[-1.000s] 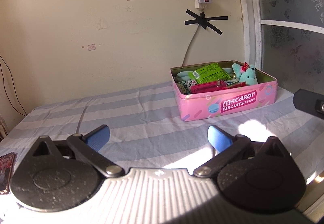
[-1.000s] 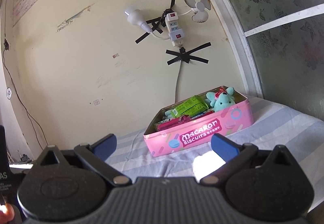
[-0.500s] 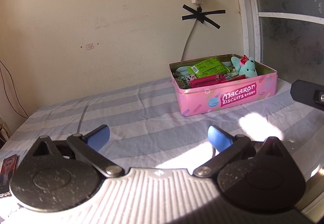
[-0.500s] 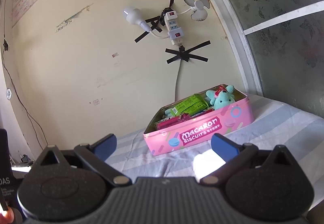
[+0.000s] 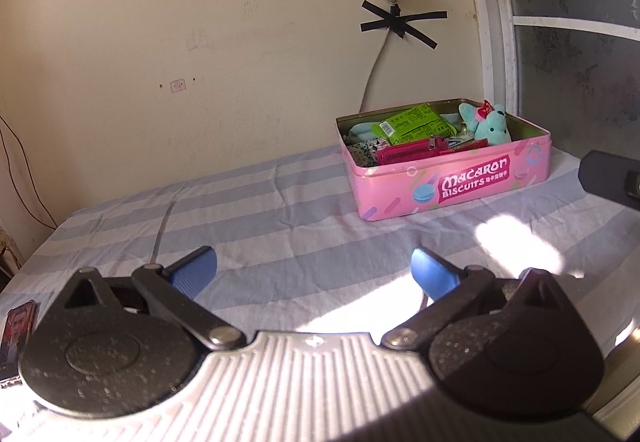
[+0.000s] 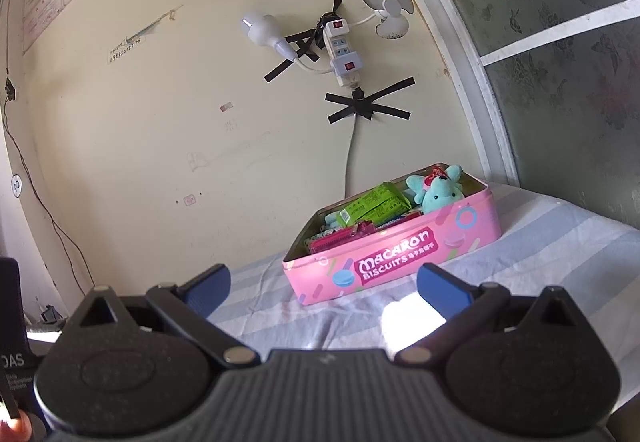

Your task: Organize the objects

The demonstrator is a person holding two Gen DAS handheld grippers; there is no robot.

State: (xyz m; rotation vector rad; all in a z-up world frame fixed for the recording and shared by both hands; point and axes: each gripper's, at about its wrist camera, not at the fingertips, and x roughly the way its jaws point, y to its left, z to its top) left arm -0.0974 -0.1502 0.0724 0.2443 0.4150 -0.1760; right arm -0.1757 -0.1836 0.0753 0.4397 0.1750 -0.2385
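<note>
Pink tin [image 5: 452,184] reading "MACARON BISCUITS" sits ahead-right of the left gripper [image 5: 314,270]; both grippers' fingers spread, empty; right gripper [image 6: 324,284].

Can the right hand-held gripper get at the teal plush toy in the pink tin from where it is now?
Probably yes. The right hand-held gripper is open and empty, the pink tin has no lid on, and the teal plush toy sits on top at the far right end, with only bare striped sheet between.

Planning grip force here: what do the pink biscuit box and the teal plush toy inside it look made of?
Pink biscuit box: probably thin tin, given its glossy printed walls and bare metallic inner rim. Teal plush toy: soft fuzzy fabric, likely stuffed, with a red bow.
</note>
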